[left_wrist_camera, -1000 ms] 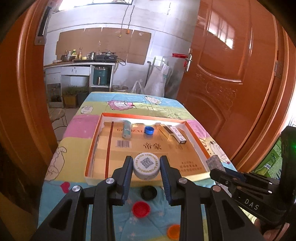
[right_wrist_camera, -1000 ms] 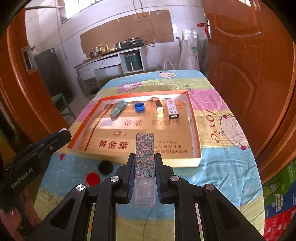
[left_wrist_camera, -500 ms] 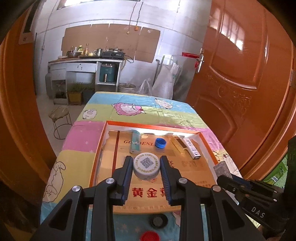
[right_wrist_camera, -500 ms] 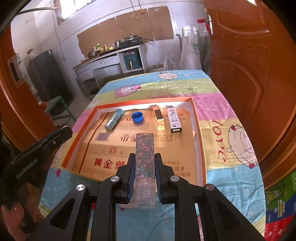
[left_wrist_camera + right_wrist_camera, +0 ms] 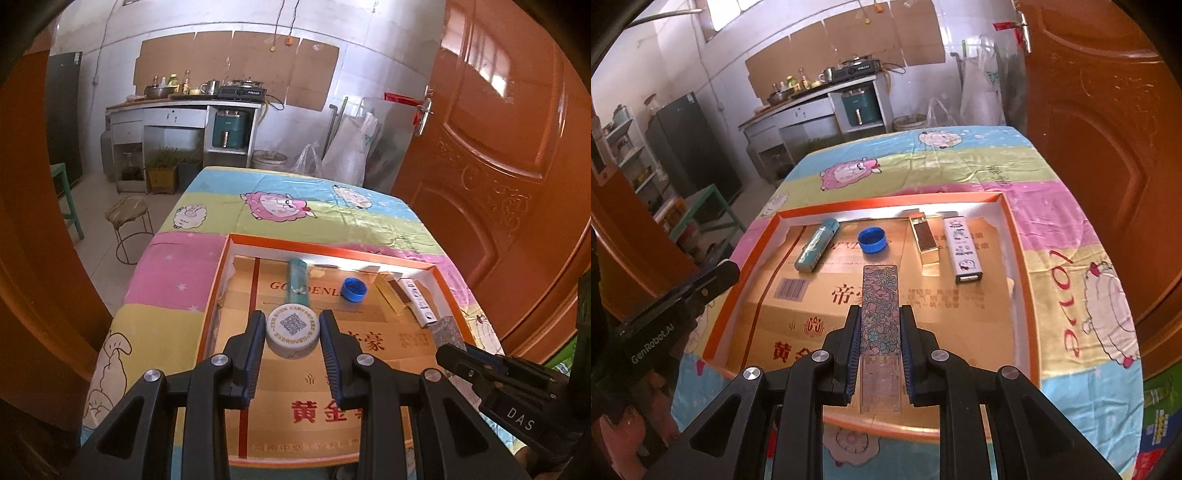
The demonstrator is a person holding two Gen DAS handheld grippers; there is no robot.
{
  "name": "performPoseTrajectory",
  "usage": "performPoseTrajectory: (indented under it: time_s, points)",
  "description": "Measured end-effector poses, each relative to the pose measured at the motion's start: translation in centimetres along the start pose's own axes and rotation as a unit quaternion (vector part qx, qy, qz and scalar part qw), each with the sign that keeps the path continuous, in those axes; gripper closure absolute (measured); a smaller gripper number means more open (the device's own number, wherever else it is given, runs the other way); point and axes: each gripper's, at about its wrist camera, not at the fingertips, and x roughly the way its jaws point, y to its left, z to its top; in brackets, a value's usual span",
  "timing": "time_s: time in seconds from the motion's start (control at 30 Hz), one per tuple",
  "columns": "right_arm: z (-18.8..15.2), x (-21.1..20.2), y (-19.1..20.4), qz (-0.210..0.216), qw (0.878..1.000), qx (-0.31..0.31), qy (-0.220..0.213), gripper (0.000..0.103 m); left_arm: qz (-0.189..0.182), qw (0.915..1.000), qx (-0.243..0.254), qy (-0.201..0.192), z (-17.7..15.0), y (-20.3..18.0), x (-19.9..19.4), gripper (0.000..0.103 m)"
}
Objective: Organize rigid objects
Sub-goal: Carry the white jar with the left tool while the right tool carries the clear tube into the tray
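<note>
Carrying a piece in each hand, I have both loads over the orange-rimmed tray [image 5: 1021,258] on the quilted surface [image 5: 1071,229]. My right claw [image 5: 880,354] is clenched on a flat floral-patterned stick [image 5: 880,306]; its long axis runs straight ahead along the fingers, the patterned end jutting out past the fingertips and the clear end tucked back between the pads. My left claw [image 5: 292,343] is grasping a round white cap with a printed code [image 5: 292,328], gripped across its width, face up.

What the next move turns on, as I judge it, is the row at the tray's far wall. Ahead of the right claw and a little to its right lie a gold bar-shaped box [image 5: 925,240] and a white lighter-like case [image 5: 962,247], both lengthwise, pointing away from me, side by side but apart. Ahead and to its left sit a blue bottle cap [image 5: 872,240] and a teal tube [image 5: 817,249], the tube slanted. The stick already lies parallel to the gold and white pieces, so I'd expect no wrist roll is needed, only a reach forward.

The right claw is nearer those long pieces; the left claw is nearer the blue cap and tube, with the tube's near end just beyond its white cap.
</note>
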Motion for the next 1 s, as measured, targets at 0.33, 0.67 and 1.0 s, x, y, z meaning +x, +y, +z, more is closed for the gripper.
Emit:
performPoseTrajectory:
  time_s: [0.33, 0.67, 1.0]
  points:
    - [1.4, 3.1, 1.1, 0.017, 1.0, -0.011, 0.014, 0.083, 0.034, 0.9993, 0.004, 0.016, 0.9, 0.6, 2.3, 0.072]
    - [2.0, 5.7, 2.1, 0.025, 0.999, -0.023, 0.028, 0.083, 0.043, 0.9985, 0.004, 0.034, 1.1, 1.5, 4.5, 0.072]
    - [1.9, 7.4, 2.0, 0.027, 0.999, -0.027, 0.039, 0.083, 0.044, 0.9974, -0.002, 0.058, 0.5, 2.1, 6.7, 0.072]
